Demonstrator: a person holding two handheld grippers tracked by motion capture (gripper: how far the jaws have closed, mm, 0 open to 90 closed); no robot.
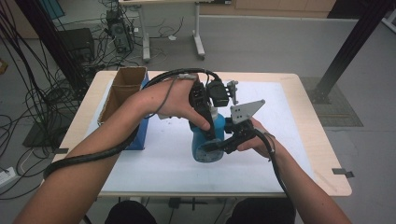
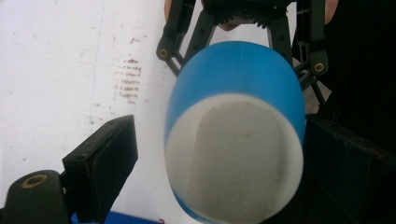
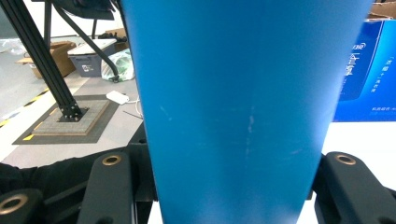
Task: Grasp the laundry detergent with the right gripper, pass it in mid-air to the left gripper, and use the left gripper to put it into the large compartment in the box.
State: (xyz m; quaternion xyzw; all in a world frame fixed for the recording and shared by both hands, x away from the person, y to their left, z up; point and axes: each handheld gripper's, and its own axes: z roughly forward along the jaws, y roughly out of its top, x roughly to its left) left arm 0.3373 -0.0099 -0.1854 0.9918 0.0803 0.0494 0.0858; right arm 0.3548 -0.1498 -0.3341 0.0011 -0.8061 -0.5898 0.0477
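A blue bottle [image 1: 204, 142] with a white end [image 2: 238, 158] hangs tilted over the white mat [image 1: 159, 163] at the table's middle. My right gripper [image 1: 208, 147] is shut on its blue body from the right, and the jaws press both sides of the bottle [image 3: 233, 93] in the right gripper view. My left gripper [image 1: 210, 127] comes down from above and stands open around the bottle's white end. In the left gripper view its left finger [image 2: 100, 168] is clear of the bottle with mat showing between, and the right gripper [image 2: 243, 18] grips the far end.
An open cardboard box [image 1: 125, 84] stands at the table's back left with a blue carton [image 1: 140, 137] against it. The blue carton [image 3: 369, 70] also stands behind the bottle in the right gripper view. Black frame posts [image 1: 350, 46] and cables lie beyond the table.
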